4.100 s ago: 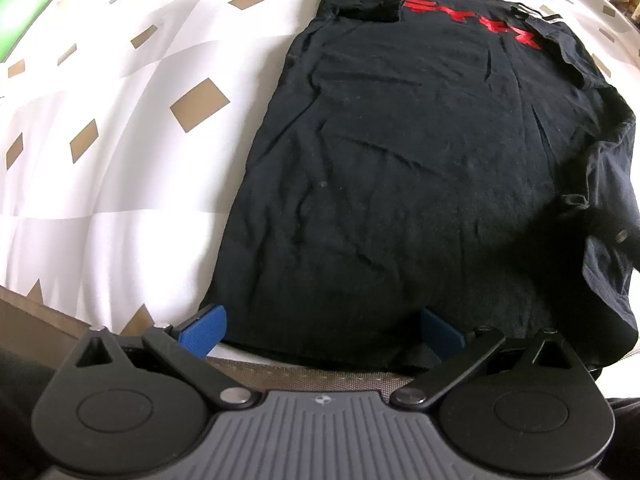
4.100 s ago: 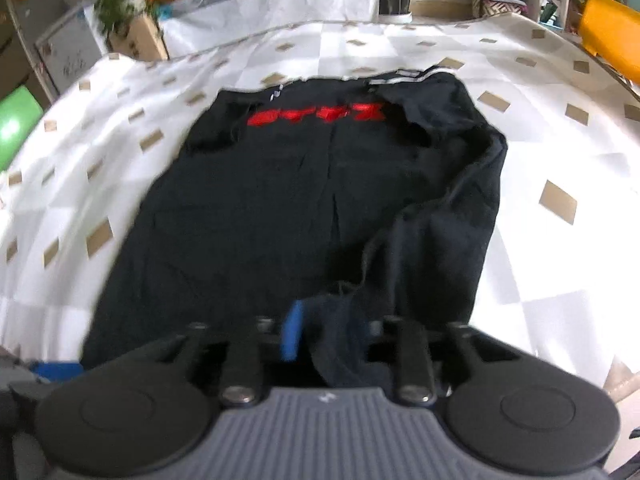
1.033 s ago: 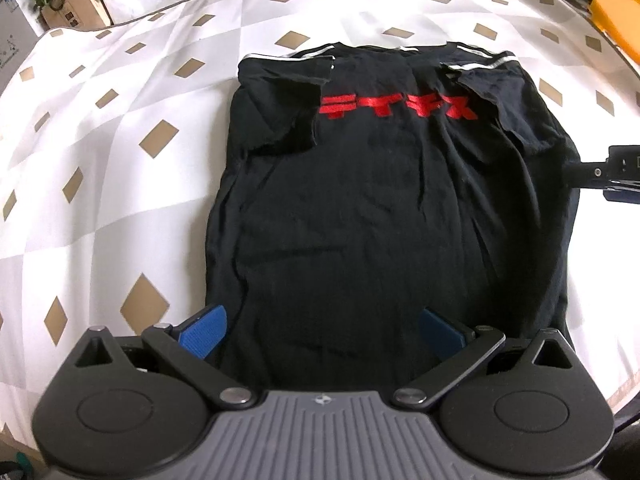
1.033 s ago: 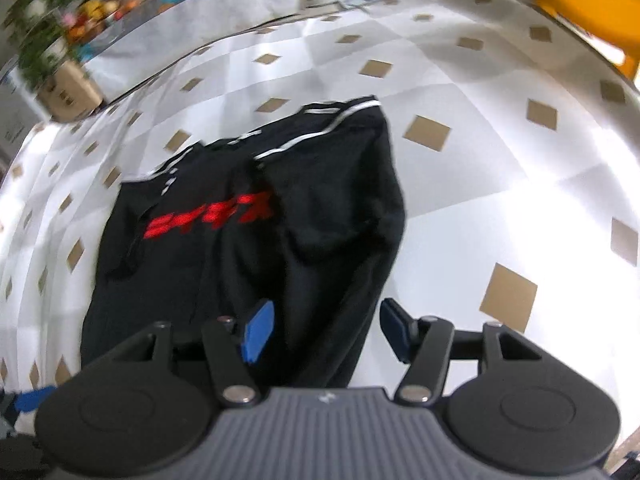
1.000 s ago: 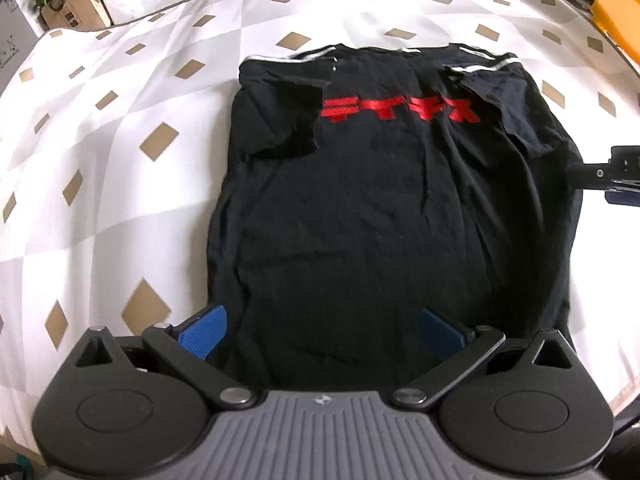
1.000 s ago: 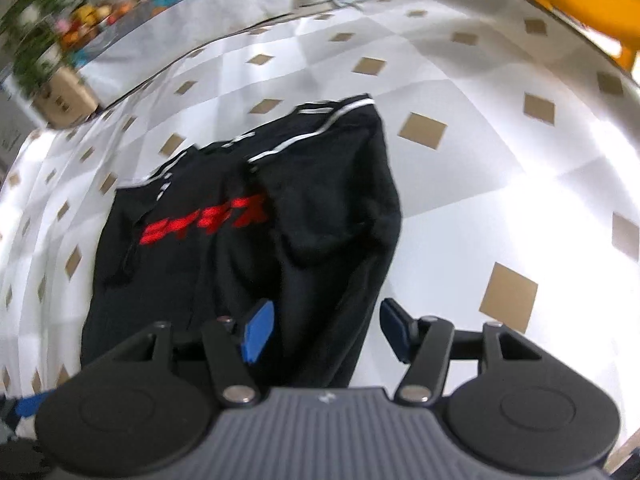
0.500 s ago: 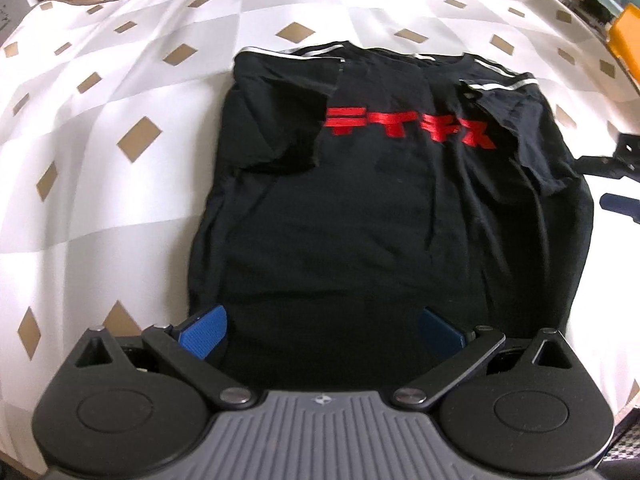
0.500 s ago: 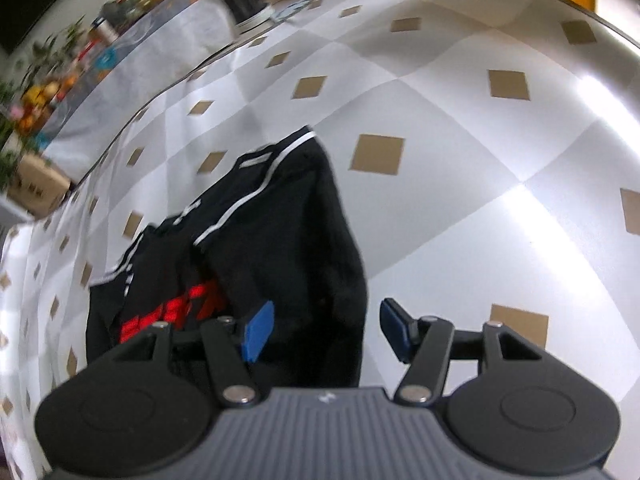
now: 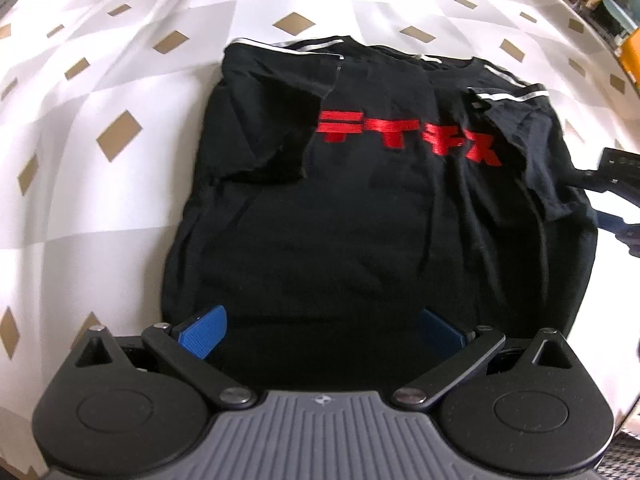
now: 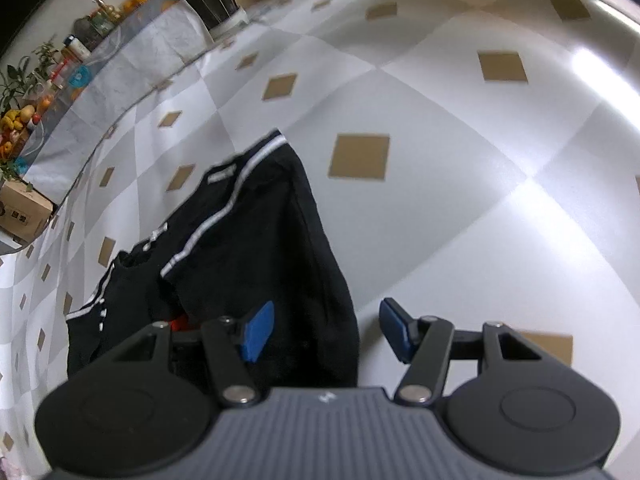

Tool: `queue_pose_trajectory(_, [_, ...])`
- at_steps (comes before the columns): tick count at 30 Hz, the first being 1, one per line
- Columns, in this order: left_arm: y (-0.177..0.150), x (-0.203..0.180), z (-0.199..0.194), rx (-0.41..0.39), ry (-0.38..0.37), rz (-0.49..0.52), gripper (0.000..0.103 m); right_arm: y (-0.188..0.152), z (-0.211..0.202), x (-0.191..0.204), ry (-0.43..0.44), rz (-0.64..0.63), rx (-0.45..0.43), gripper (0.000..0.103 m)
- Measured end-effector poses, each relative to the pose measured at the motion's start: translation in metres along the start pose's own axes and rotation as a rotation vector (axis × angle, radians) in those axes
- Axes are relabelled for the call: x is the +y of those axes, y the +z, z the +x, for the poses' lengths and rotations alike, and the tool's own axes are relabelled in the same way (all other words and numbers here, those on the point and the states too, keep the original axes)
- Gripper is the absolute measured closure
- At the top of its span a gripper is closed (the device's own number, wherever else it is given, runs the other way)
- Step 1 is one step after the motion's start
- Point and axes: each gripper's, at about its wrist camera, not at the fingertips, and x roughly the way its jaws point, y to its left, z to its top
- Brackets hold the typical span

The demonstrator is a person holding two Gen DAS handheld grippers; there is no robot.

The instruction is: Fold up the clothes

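Left gripper [image 9: 320, 330], black linkage arms with blue pads [image 9: 202, 336], spread wide and gripping nothing, poised at the bottom hem of a black short-sleeved T-shirt with red block lettering and white-striped shoulders [image 9: 360, 232]. Straight ahead of those pads, shirt lying flat, front up, both sleeves folded inward over the chest. Red lettering [image 9: 408, 142] farther ahead, between the two folded sleeves; white stripes beyond that, at the far edge. Off to the right of the shirt, right gripper [image 9: 616, 196] seen side-on at the garment's edge, near the folded right sleeve.

Right gripper [image 10: 326, 332] likewise parted wide, clamping nothing. Left blue pad [image 10: 258, 332] above the black fabric, right blue pad over the bare covering, the shirt's side edge running between them; contact with the cloth not discernible. Ahead and to the left, the folded sleeve with its white stripe [image 10: 224, 216], a sliver of red print just beside the left pad.

Under and around everything, a white-and-grey diamond-patterned sheet with tan squares [image 10: 460, 152]. Far ahead to the left, a cluttered shelf with fruit and bottles [image 10: 48, 80] and a cardboard box [image 10: 24, 212].
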Motion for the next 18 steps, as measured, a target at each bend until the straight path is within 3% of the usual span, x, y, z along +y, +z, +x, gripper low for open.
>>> queue_pose_trajectory(5, [0.001, -0.001, -0.001, -0.005, -0.014, -0.005, 0.000, 0.000, 0.004, 0.008, -0.005, -0.051, -0.026, 0.048])
queue_pose_trajectory(7, [0.002, 0.001, -0.001, -0.002, -0.015, -0.018, 0.000, -0.002, 0.005, 0.014, -0.022, -0.103, -0.031, 0.057])
queue_pose_trajectory(11, [0.004, 0.007, 0.000, 0.001, -0.009, -0.049, 0.000, -0.005, 0.008, 0.024, -0.039, -0.179, -0.041, 0.067])
queue_pose_trajectory(13, [0.004, 0.011, 0.000, 0.003, -0.010, -0.064, 0.000, -0.006, 0.009, 0.027, -0.048, -0.197, -0.045, 0.083])
queue_pose_trajectory(18, [0.003, 0.014, 0.002, 0.007, -0.005, -0.076, 0.000, -0.007, 0.007, 0.031, -0.063, -0.218, -0.057, 0.096])
